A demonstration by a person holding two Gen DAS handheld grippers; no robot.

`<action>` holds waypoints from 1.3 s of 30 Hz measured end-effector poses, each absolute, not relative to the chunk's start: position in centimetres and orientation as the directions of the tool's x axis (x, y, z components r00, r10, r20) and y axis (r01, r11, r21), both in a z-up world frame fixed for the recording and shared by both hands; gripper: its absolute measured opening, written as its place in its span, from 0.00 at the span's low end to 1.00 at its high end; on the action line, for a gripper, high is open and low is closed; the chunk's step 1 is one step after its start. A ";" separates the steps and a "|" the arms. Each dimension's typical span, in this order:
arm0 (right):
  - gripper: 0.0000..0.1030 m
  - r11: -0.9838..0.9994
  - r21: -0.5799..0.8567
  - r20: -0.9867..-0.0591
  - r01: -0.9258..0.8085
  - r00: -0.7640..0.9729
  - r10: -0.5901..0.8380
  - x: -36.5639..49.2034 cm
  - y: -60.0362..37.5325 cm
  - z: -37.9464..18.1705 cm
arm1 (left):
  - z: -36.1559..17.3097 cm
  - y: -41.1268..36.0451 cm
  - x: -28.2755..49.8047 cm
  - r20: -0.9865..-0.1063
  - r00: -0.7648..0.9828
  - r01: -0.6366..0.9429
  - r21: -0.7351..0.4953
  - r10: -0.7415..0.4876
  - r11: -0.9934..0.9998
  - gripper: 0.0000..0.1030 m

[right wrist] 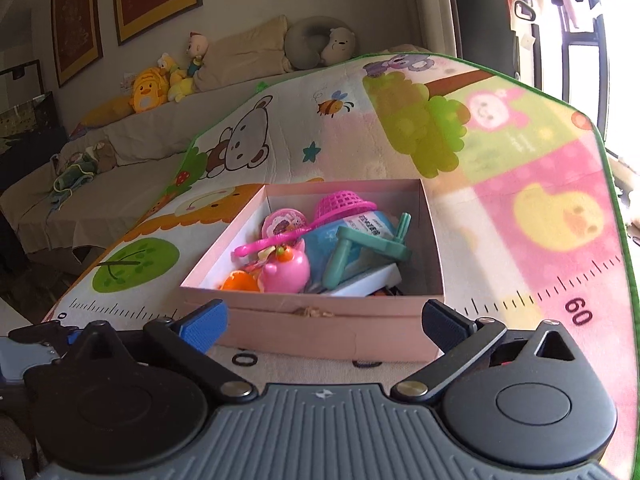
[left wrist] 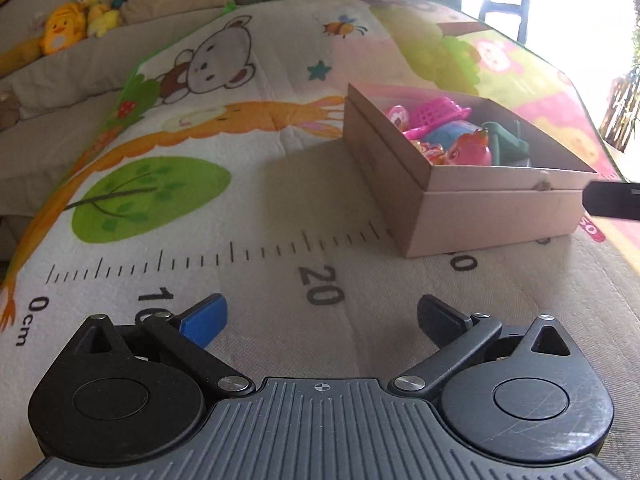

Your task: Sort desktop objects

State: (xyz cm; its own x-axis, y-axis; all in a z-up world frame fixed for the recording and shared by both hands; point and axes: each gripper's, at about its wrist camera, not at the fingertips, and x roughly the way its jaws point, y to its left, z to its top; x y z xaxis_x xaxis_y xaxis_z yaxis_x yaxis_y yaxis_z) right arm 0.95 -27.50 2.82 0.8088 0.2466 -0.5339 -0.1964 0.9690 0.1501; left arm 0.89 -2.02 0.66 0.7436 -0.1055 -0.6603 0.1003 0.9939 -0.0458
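A cartoon play mat (right wrist: 520, 168) with a printed ruler covers the surface. On it, right of centre, sits an open pink box (right wrist: 320, 320) filled with toys: a pink basket (right wrist: 340, 204), a teal handle (right wrist: 360, 248), a pink pig (right wrist: 286, 272). The left gripper (left wrist: 322, 316) and right gripper (right wrist: 326, 320) are both spread wide, empty, near the box.

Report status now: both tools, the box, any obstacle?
Left tool open, empty. Right tool open, empty. Pink box full of toys. No obstacle seen.
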 end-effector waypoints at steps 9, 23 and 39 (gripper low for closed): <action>1.00 0.992 0.025 -0.694 -0.123 0.713 0.106 1.1 -24.8 -2.7 | 0.4 -2.8 1.1 -0.670 0.739 0.098 -0.005 -0.076 0.995 1.00; 1.00 0.998 -0.003 -0.649 -0.068 0.759 0.050 3.0 -24.2 -3.3 | 0.4 -2.9 1.0 -0.667 0.741 0.098 -0.012 -0.081 0.995 1.00; 1.00 0.999 -0.005 -0.640 -0.054 0.767 0.038 2.9 -24.1 -3.3 | 0.4 -2.9 0.9 -0.666 0.741 0.098 -0.011 -0.081 0.995 1.00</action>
State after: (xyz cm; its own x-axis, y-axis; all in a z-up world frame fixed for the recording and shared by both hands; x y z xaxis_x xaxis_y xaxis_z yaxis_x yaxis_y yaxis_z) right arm 2.89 -24.05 -3.31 0.7672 0.0383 -0.6403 -0.0537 0.9985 -0.0045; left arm 0.93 -2.86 0.43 0.7413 -0.0806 -0.6664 0.0980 0.9951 -0.0113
